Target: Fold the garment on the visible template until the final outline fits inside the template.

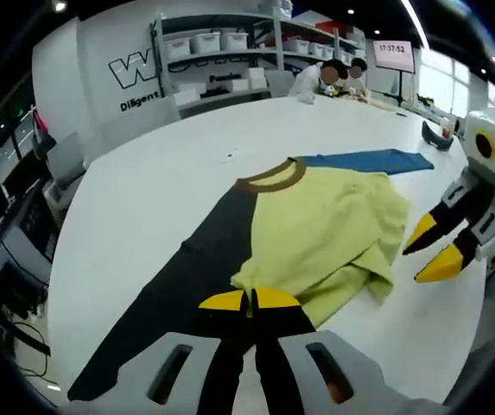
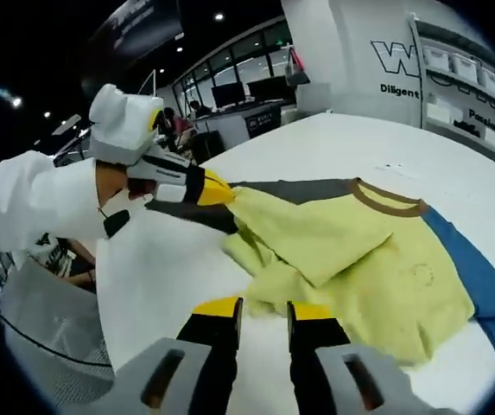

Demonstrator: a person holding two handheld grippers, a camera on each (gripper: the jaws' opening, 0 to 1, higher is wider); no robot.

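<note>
Left gripper view: left gripper [image 1: 249,300] is pinching the shirt [image 1: 333,233] hem with jaws clenched, shirt lying rumpled on the table [image 1: 161,173], partly over the dark and blue template [image 1: 187,277]. Right gripper view: right gripper [image 2: 264,309] is hanging released just short of the yellow, brown-collared shirt [image 2: 377,277]; folding looks roughly half done, bunched sleeve and outline needing tidying.

A lab or workshop hall: a long white table [image 1: 187,164], metal shelves [image 1: 230,43] of white bins [image 1: 204,41] against a wall with large lettering [image 1: 130,69] (partly cut off), a wall screen [image 1: 394,54], monitors [image 2: 256,91], ceiling spotlights [image 2: 218,16], and people [image 1: 333,78] seated at the far end.
</note>
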